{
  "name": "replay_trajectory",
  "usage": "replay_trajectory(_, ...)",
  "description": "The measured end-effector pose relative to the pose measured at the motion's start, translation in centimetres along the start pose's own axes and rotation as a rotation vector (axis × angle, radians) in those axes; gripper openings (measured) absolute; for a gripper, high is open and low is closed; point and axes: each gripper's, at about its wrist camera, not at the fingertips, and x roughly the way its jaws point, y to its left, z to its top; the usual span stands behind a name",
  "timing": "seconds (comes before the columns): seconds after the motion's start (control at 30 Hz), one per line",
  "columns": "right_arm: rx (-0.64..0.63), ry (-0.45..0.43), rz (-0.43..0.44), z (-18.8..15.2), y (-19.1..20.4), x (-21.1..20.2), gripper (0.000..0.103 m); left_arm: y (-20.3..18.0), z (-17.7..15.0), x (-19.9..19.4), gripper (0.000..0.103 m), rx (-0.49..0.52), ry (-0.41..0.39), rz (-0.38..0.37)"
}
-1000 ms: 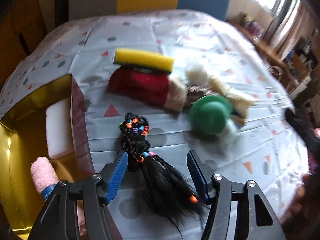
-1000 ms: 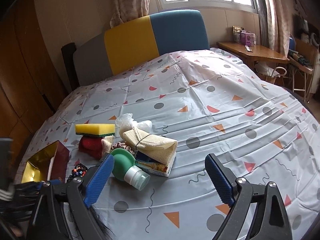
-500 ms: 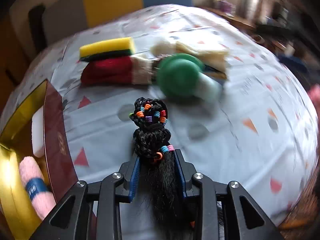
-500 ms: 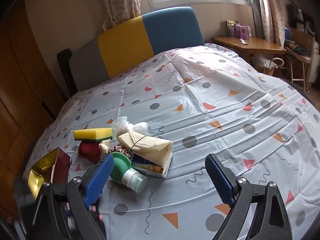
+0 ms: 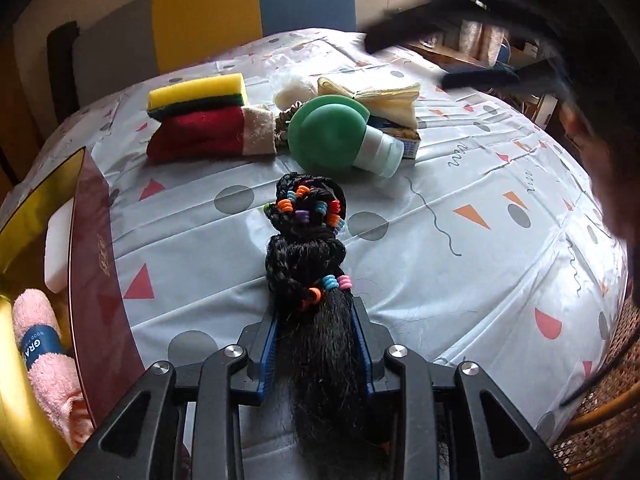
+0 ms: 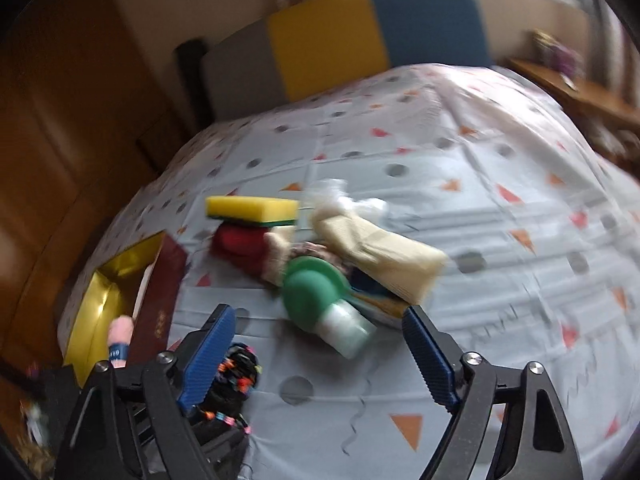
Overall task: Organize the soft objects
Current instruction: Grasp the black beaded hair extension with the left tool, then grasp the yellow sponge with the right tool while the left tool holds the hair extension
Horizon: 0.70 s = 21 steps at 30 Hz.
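**A:** While the left gripper (image 5: 316,344) has its blue pads pressed on the loose tail of the black beaded hairpiece (image 5: 306,240), where does the rest of that hairpiece lie?

**B:** Straight ahead of the jaws, toward twelve o'clock in the left wrist view. Its long axis runs in line with the fingers: loose hair back between the pads, then the braided knot, then the bead-studded loop farthest out, resting on the patterned tablecloth (image 5: 460,280).

**A:** And the gold box (image 5: 28,216)?

**B:** At about nine o'clock from the hairpiece, just beside it. It already holds a pink rolled towel (image 5: 40,344) and a white block (image 5: 58,240). I judge the coming move to be a swing to that side, and since only the tail is pinched, the heavy beaded end will likely droop.

**A:** What about the right gripper (image 6: 320,356)?

**B:** Its jaws are wide but closing, with nothing pressed between them. The green bottle (image 6: 320,300) lies just past the fingertips at twelve o'clock, its pale cap pointing toward five o'clock. That view is blurred, so I cannot tell whether the pads have reached it.

**A:** Which hand is nearer the box?

**B:** The left one; the hairpiece shows at the right view's seven o'clock, with the box past it.
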Motion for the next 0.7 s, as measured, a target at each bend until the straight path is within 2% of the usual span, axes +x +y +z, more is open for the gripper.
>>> replay_trajectory(0.17,-0.187,0.065,0.048,4.4,4.6,3.1,0.080,0.1,-0.4,-0.2,0.032,-0.011,-0.029,-0.011)
replay_trajectory(0.33,-0.373,0.183,0.054,8.1,9.2,9.4,0.080,0.1,-0.6,-0.3,0.031,-0.003,-0.049,-0.017)
replay_trajectory(0.43,-0.408,0.257,0.046,10.0,10.0,13.4,0.087,0.1,-0.7,-0.4,0.031,-0.005,-0.057,-0.024)
replay_trajectory(0.5,-0.410,0.305,0.071,11.1,10.1,15.7,0.098,0.3,-0.8,-0.4,0.031,-0.014,-0.057,-0.035)
replay_trajectory(0.7,-0.397,0.410,0.137,13.4,9.3,21.1,0.103,0.8,-0.6,-0.2,0.031,-0.046,-0.050,-0.080)
